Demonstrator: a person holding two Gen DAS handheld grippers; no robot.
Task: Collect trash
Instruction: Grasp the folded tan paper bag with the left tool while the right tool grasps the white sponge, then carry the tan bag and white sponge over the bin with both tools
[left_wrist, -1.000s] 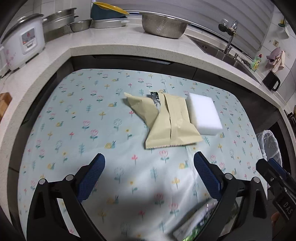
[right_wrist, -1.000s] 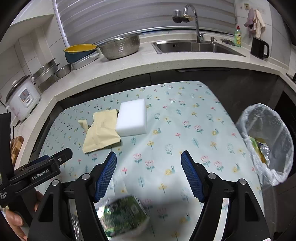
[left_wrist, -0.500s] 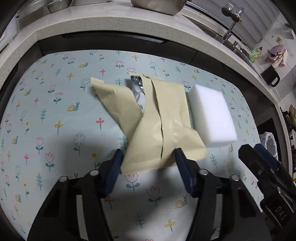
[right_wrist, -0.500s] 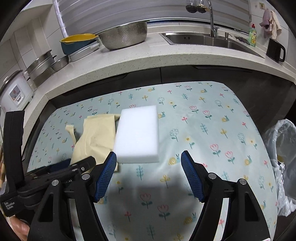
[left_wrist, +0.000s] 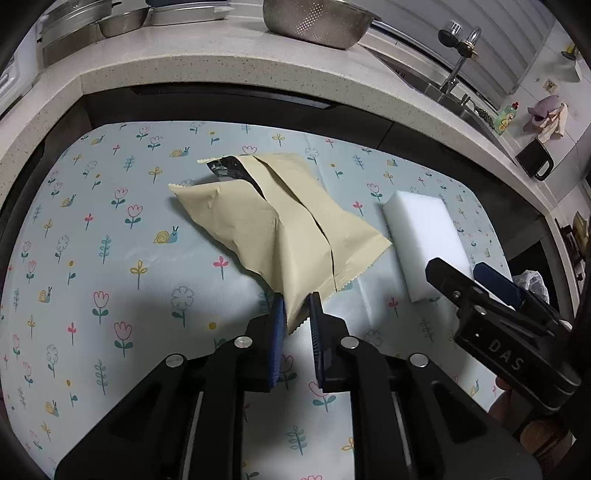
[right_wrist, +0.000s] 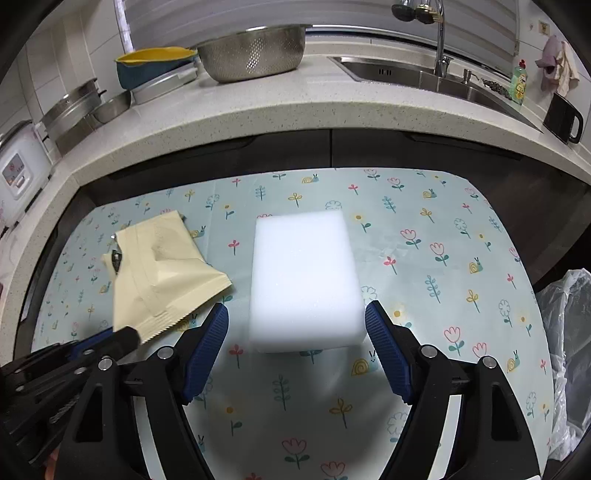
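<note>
We are pinching the torn beige paper wrapper (left_wrist: 280, 236) by its near corner in our left gripper (left_wrist: 297, 325); our wide-open right gripper (right_wrist: 295, 332) is straddling the white foam block (right_wrist: 304, 277), lengthwise ahead, mid-tabletop.

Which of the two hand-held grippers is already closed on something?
The left hand-held gripper: it pinches the beige wrapper. The right hand-held gripper is open around the white sponge.

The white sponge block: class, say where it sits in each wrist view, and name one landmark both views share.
Left wrist: white sponge block at right of centre, beside the beige wrapper.
Right wrist: white sponge block at centre, ahead of the open right gripper.
Shared landmark: steel colander on the counter.
</note>
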